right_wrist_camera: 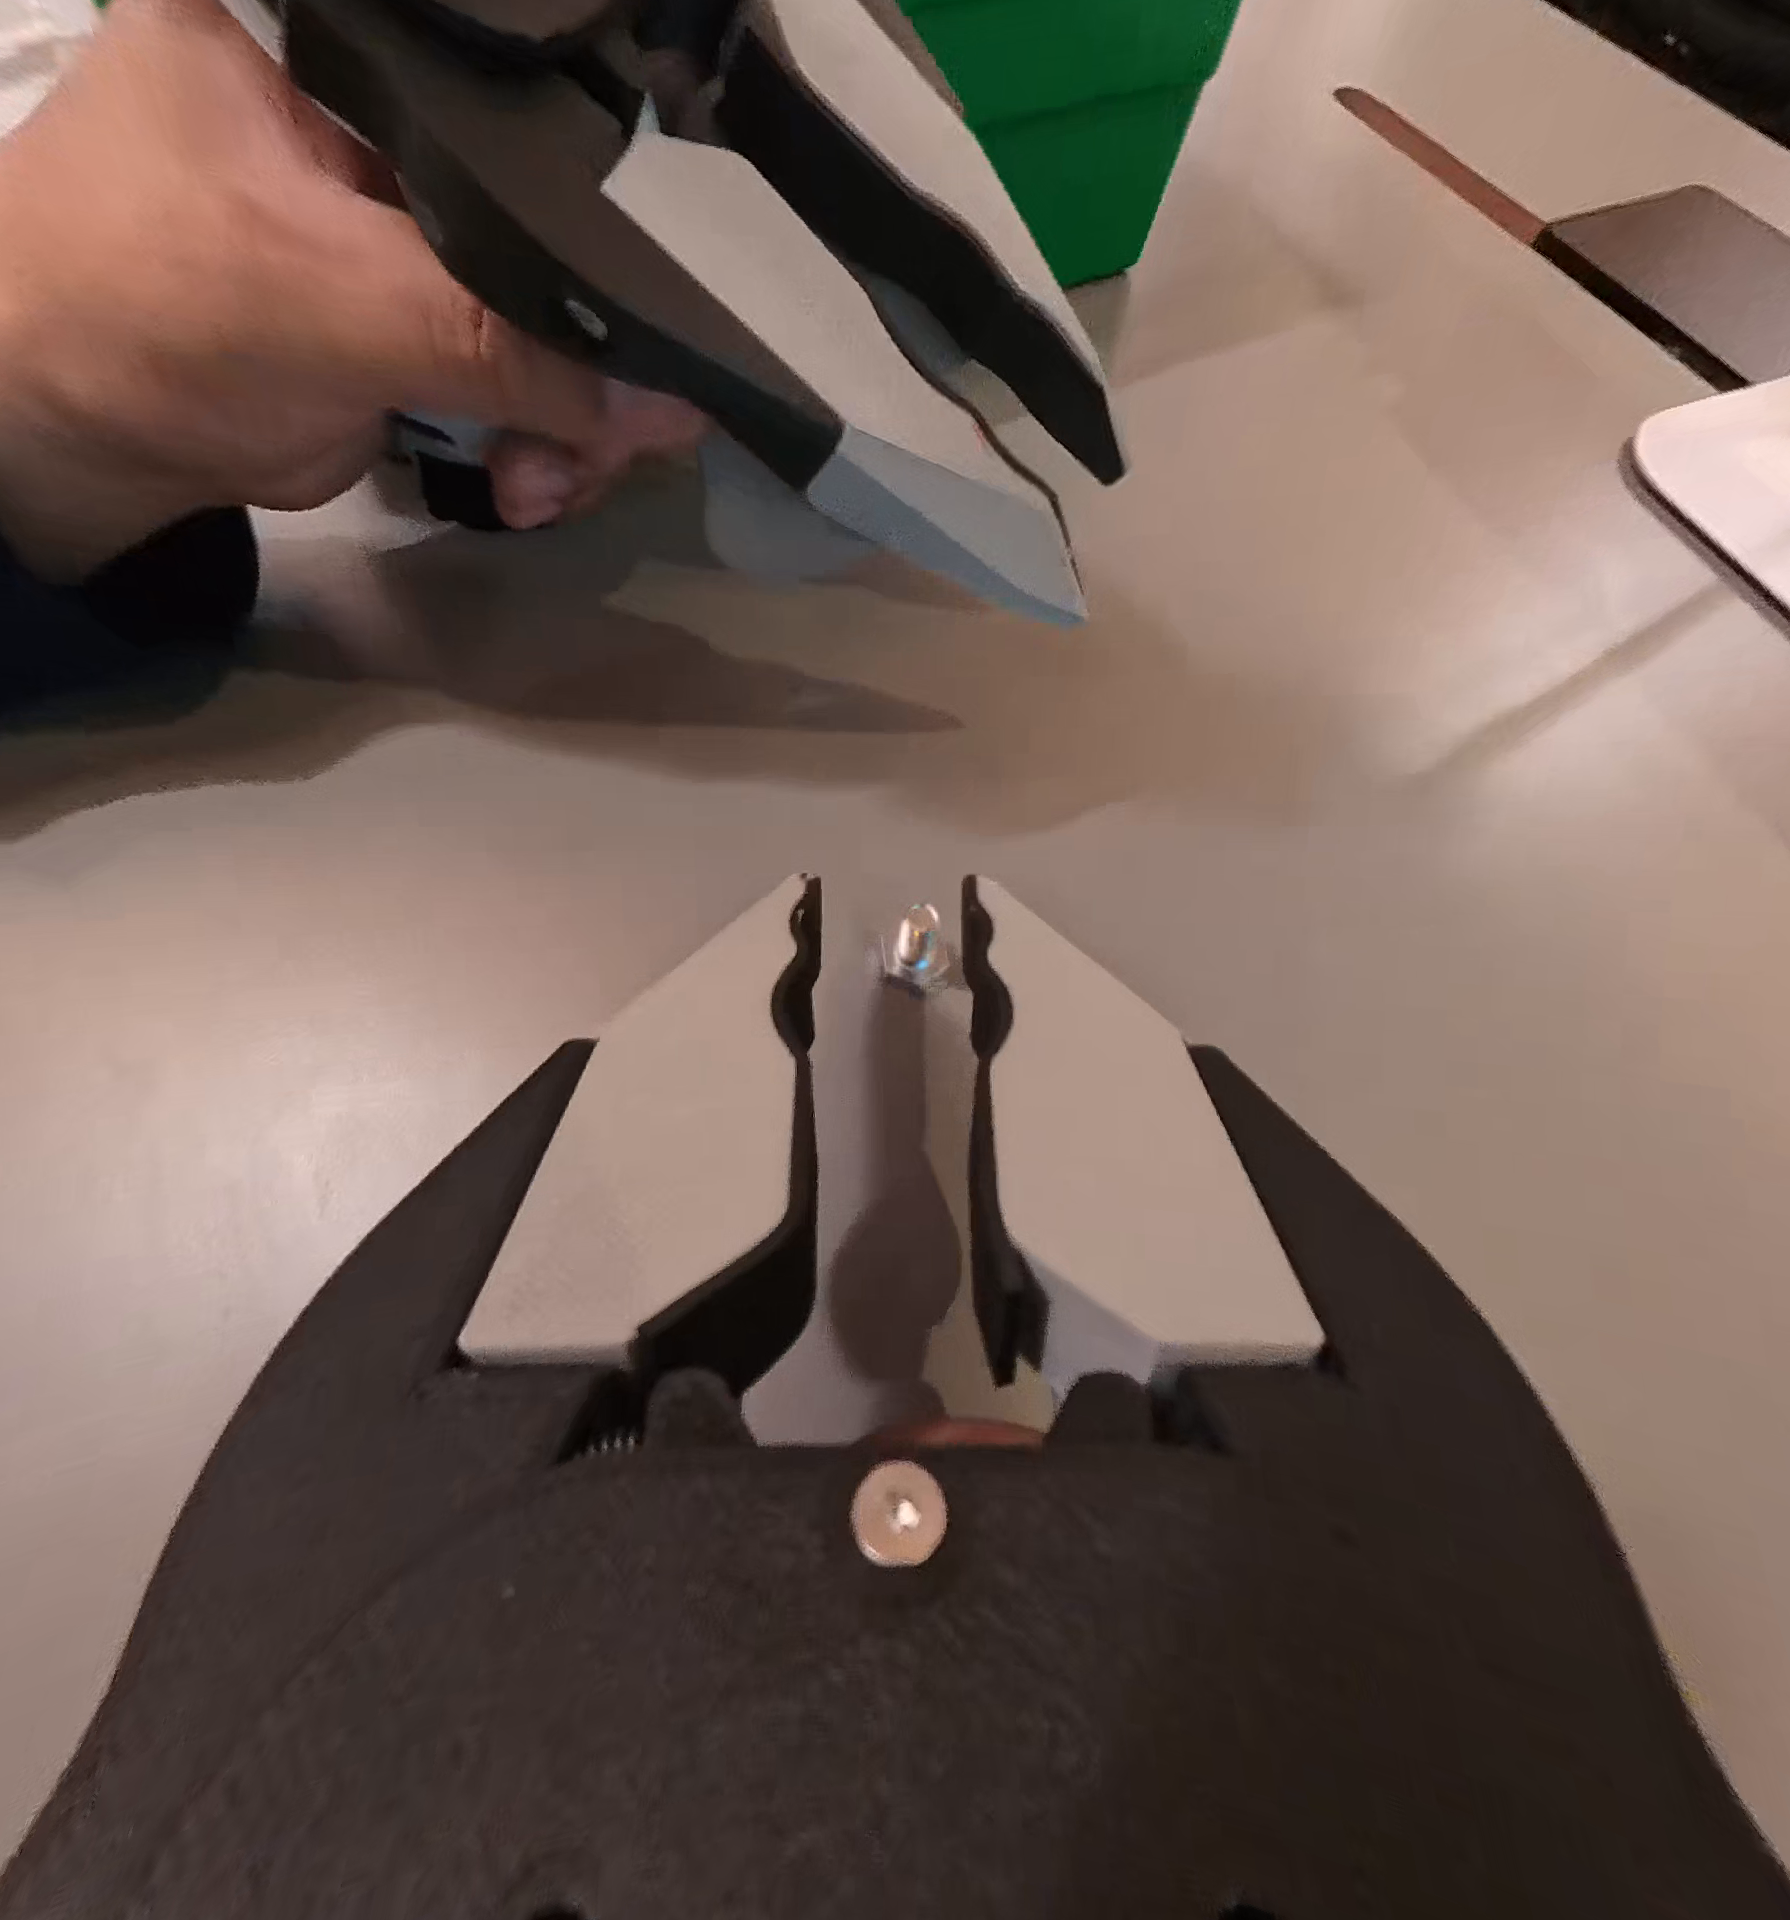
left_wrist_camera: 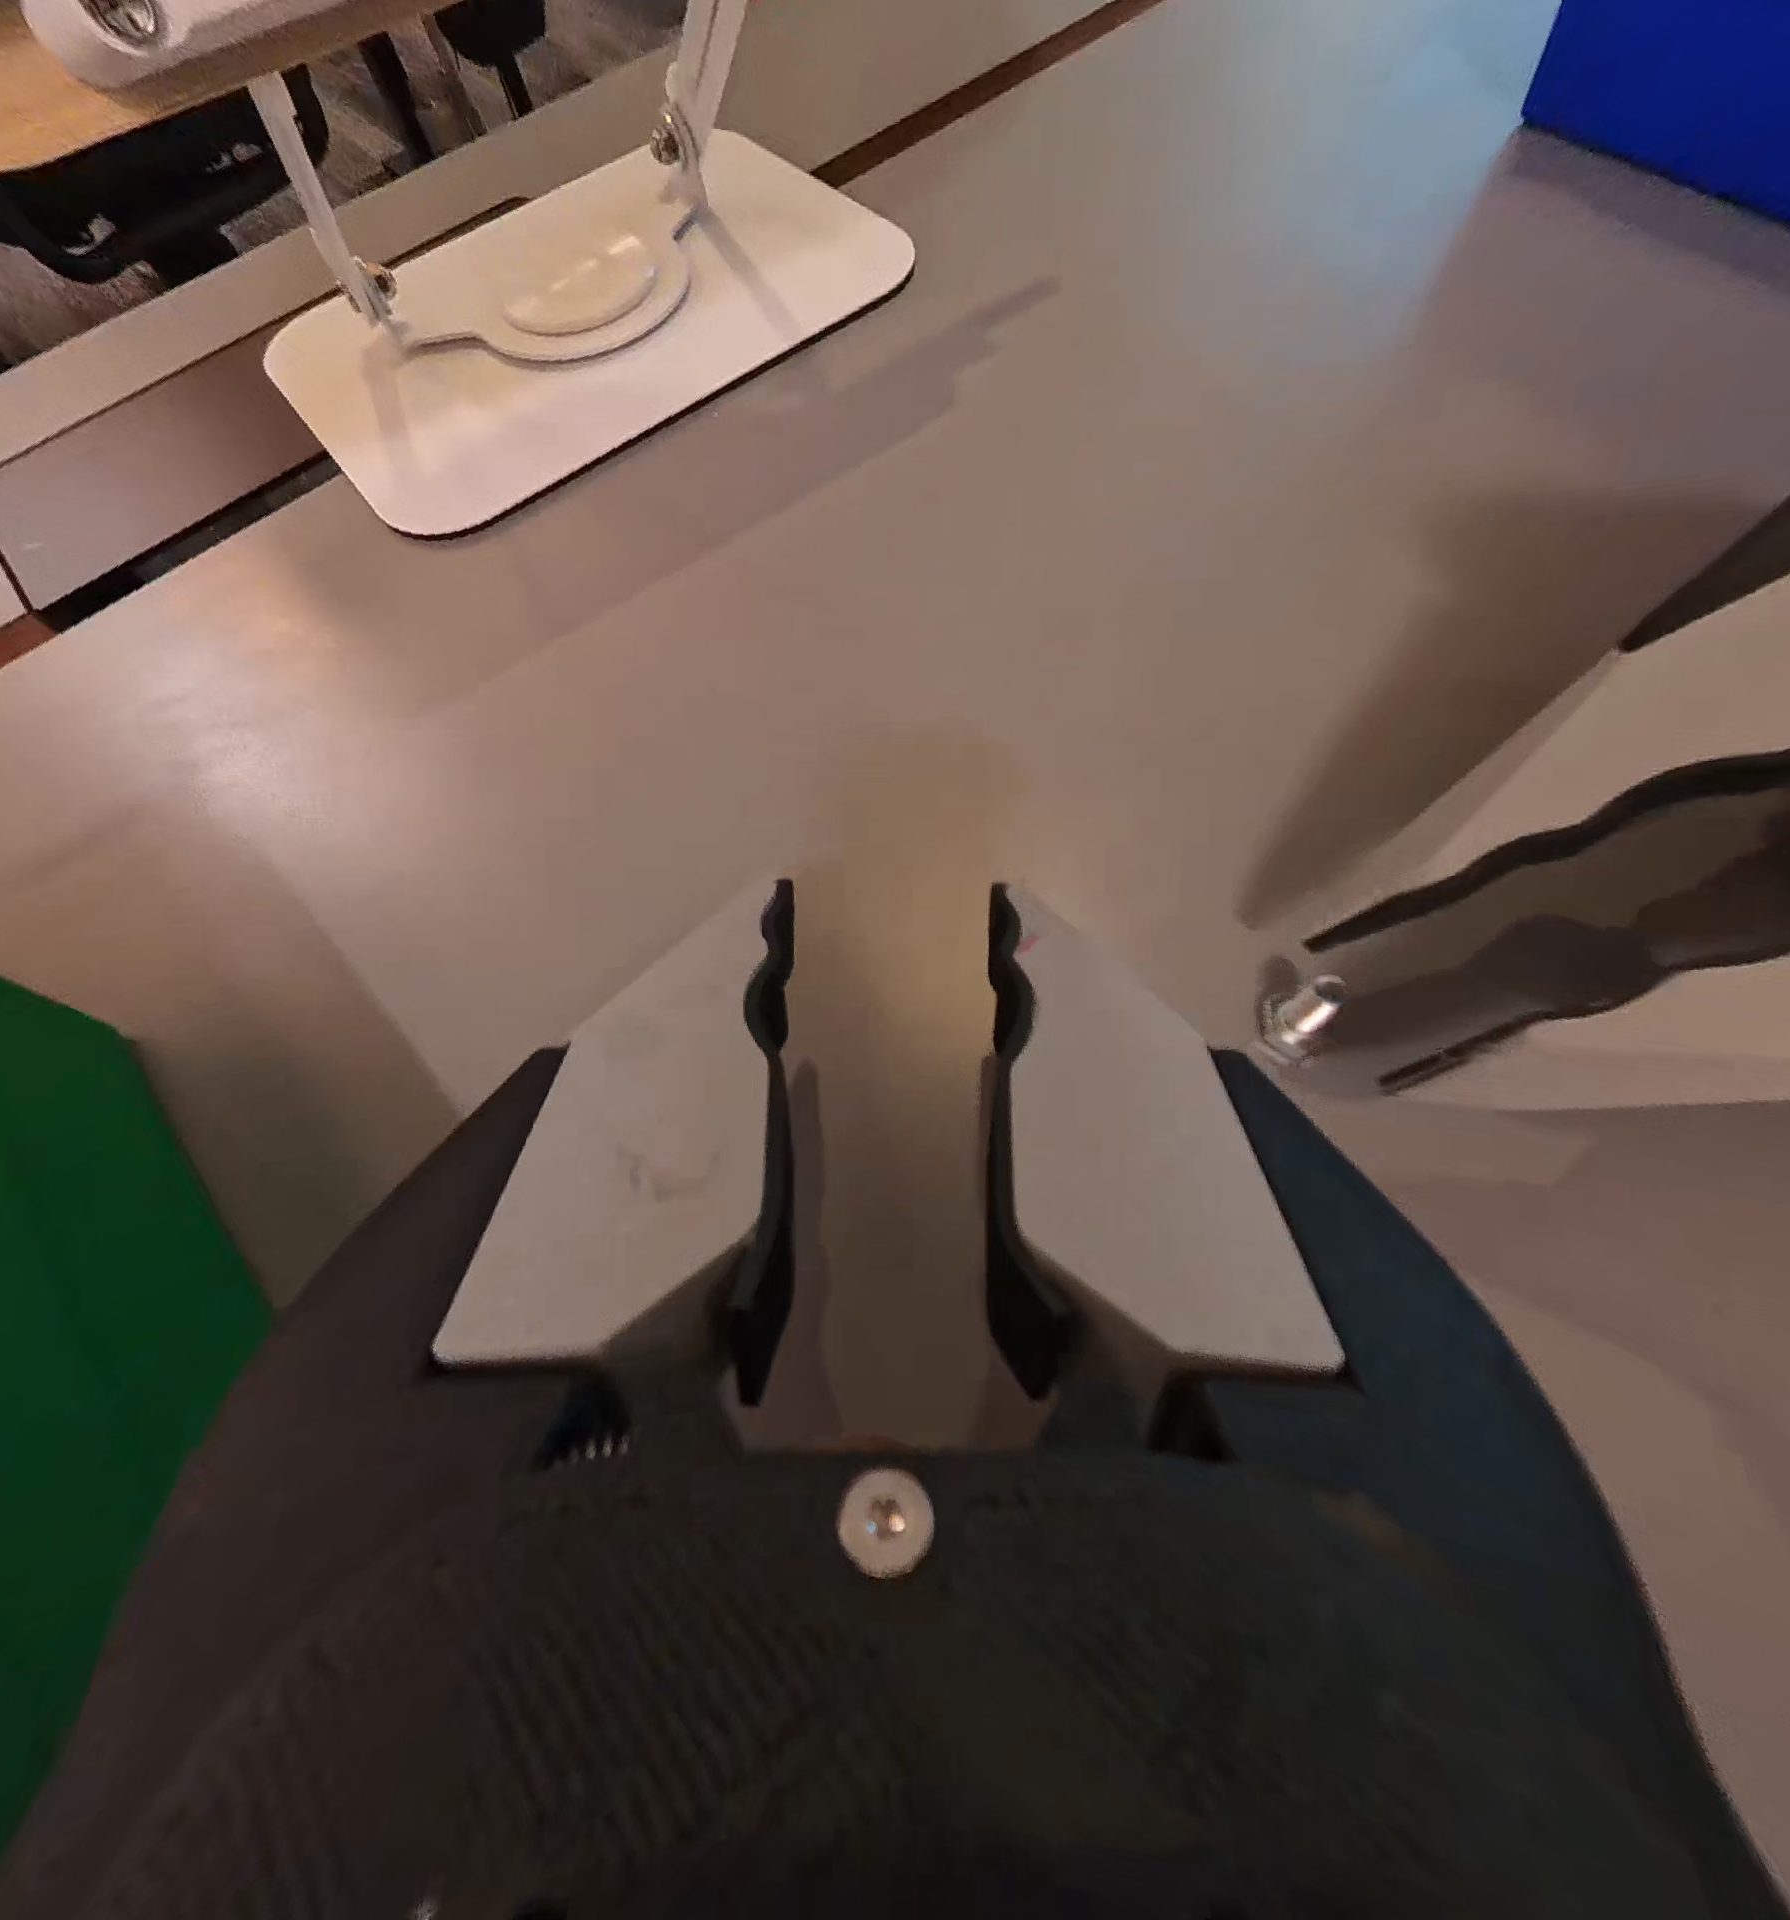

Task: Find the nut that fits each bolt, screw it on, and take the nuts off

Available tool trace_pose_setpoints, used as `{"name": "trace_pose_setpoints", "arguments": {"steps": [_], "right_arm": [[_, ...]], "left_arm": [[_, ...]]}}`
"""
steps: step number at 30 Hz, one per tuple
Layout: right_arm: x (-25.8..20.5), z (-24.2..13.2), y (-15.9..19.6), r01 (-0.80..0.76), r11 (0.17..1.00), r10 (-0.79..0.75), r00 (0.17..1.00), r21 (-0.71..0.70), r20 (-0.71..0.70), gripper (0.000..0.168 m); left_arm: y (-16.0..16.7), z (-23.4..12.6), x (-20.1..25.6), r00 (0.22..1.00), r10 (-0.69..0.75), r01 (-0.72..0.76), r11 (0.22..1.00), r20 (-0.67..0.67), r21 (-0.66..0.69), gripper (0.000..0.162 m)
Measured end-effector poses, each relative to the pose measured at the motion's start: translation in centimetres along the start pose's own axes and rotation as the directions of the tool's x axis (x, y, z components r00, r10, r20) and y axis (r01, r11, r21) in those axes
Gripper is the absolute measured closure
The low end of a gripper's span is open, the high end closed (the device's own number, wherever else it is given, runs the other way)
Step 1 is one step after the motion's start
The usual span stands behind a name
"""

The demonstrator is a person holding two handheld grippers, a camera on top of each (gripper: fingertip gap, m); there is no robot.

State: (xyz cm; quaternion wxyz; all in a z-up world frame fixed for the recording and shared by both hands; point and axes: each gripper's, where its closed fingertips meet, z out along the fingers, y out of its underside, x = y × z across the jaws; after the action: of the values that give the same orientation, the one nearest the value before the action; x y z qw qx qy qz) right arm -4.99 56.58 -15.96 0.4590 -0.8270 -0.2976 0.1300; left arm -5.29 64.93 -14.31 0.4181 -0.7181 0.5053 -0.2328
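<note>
A short silver bolt (right_wrist_camera: 913, 948) with a hex piece at its base stands on the grey table (right_wrist_camera: 1286, 1039). It sits between the fingertips of my right gripper (right_wrist_camera: 893, 896), whose jaws are a little apart and do not clamp it. In the left wrist view the bolt (left_wrist_camera: 1298, 1013) shows at the tips of the right gripper (left_wrist_camera: 1344, 1016), to the right. My left gripper (left_wrist_camera: 891, 902) is open and empty above bare table. In the right wrist view the left gripper (right_wrist_camera: 1088, 540) hangs tilted, beyond the bolt and to its left.
A green bin (left_wrist_camera: 39, 1351) stands at my left and shows at the back in the right wrist view (right_wrist_camera: 1067, 135). A blue bin (left_wrist_camera: 1701, 104) is at the far right. A white stand base (left_wrist_camera: 600, 343) sits at the table's far edge. A hand (right_wrist_camera: 195, 312) holds the left gripper.
</note>
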Motion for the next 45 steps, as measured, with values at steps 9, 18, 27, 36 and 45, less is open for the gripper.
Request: {"name": "trace_pose_setpoints", "arguments": {"steps": [9, 18, 27, 36, 45], "right_arm": [[1.1, 0.2, 0.5, -0.025, 0.999, 0.022, 0.998, -0.04, -0.063, 0.164], [4.8, -4.8, -2.4, -0.294, 0.932, 0.302, 0.953, 0.21, -0.008, 0.164], [4.0, -5.4, -3.6, -0.291, 0.922, 0.305, 0.952, 0.256, -0.015, 0.164], [3.6, -6.1, -4.5, -0.315, 0.9, 0.323, 0.946, 0.302, 0.023, 0.164], [3.1, -6.2, -4.8, -0.341, 0.886, 0.339, 0.939, 0.313, 0.065, 0.164]], "left_arm": [[-0.4, -0.7, 0.7, 0.999, -0.014, 0.015, 0.999, -0.035, 0.031, 0.129], [-1.8, 0.3, 7.2, 0.967, 0.018, 0.01, 0.994, -0.252, 0.11, 0.129], [-4.1, 0.0, 10.0, 0.979, 0.143, -0.104, 0.963, -0.146, 0.247, 0.138], [-4.8, -0.7, 10.7, 0.973, 0.2, -0.159, 0.944, -0.117, 0.29, 0.142], [-5.1, -1.0, 10.7, 0.976, 0.17, -0.122, 0.943, -0.134, 0.309, 0.149]]}}
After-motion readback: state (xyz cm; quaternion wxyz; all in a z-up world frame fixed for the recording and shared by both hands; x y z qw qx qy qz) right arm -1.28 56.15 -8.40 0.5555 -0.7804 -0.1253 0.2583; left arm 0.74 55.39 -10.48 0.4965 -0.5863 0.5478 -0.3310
